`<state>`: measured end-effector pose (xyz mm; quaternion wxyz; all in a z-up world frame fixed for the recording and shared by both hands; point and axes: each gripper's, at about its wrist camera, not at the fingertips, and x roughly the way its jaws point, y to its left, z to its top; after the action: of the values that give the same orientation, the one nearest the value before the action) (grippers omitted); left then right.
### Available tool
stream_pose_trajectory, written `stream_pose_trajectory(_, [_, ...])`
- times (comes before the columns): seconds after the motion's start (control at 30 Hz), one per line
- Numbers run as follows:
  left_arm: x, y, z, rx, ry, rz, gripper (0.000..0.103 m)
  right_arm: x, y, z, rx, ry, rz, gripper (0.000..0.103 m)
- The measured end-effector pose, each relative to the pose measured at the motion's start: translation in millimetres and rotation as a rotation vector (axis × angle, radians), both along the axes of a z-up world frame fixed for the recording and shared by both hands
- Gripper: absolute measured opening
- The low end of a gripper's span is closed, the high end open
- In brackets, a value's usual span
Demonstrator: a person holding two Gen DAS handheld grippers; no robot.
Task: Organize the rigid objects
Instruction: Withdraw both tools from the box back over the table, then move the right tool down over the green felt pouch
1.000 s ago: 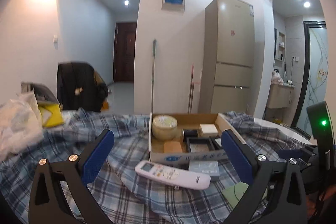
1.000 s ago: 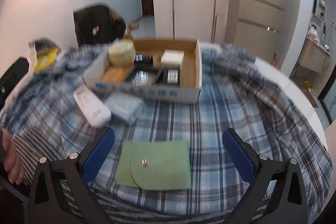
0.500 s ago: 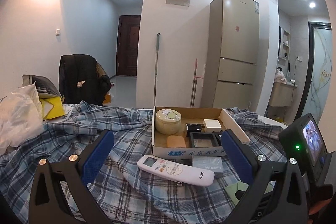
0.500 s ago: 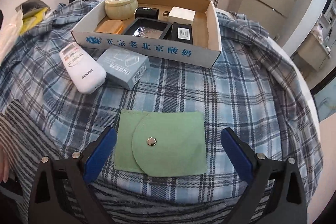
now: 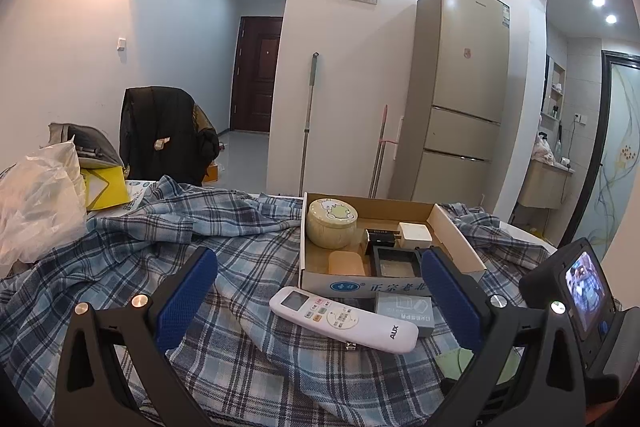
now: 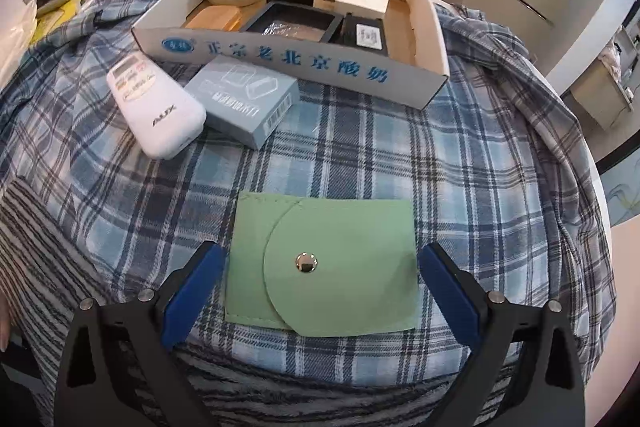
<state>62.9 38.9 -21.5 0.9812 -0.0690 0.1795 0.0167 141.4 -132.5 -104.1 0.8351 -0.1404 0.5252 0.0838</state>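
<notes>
flat green snap pouch (image 6: 332, 267), flap closed

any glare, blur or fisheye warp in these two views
Left wrist view: sharp; ceiling spotlights bloom white, and the fridge and walls bow outward from fisheye warp. Right wrist view: sharp on the green pouch, whose metal snap shows a small glint; the plaid cloth bulges like a dome, and the cardboard box front edge looks curved.

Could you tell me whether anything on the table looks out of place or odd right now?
Nothing looks spilled or damaged. Three items lie outside the cardboard box: the white remote, the grey-blue carton beside it, and the green pouch between the open right gripper fingers.
</notes>
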Motion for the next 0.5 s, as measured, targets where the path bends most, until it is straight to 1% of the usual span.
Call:
stream_pose_trajectory(0.2, [1.0,1.0,-1.1,-0.011,0.012,0.002,0.103,0.3,-5.8,-1.9,0.035,0.014,-0.02,0.099])
stream_pose_trajectory(0.4, [1.5,2.8,-0.6,-0.018,0.02,0.006,0.103,0.3,-10.2,0.1,0.059,0.008,-0.02,0.094])
stream_pose_trajectory(0.43, [1.5,3.1,-0.2,-0.017,0.016,0.007,0.103,-0.2,-11.6,2.1,0.059,0.002,-0.022,0.091])
stream_pose_trajectory(0.47, [1.3,3.2,-0.2,-0.017,0.013,0.008,0.103,-0.2,-12.6,4.9,0.055,-0.007,-0.021,0.085])
stream_pose_trajectory(0.5, [1.6,3.0,-0.5,-0.014,0.012,0.006,0.103,0.6,-13.3,7.3,0.047,-0.012,-0.021,0.082])
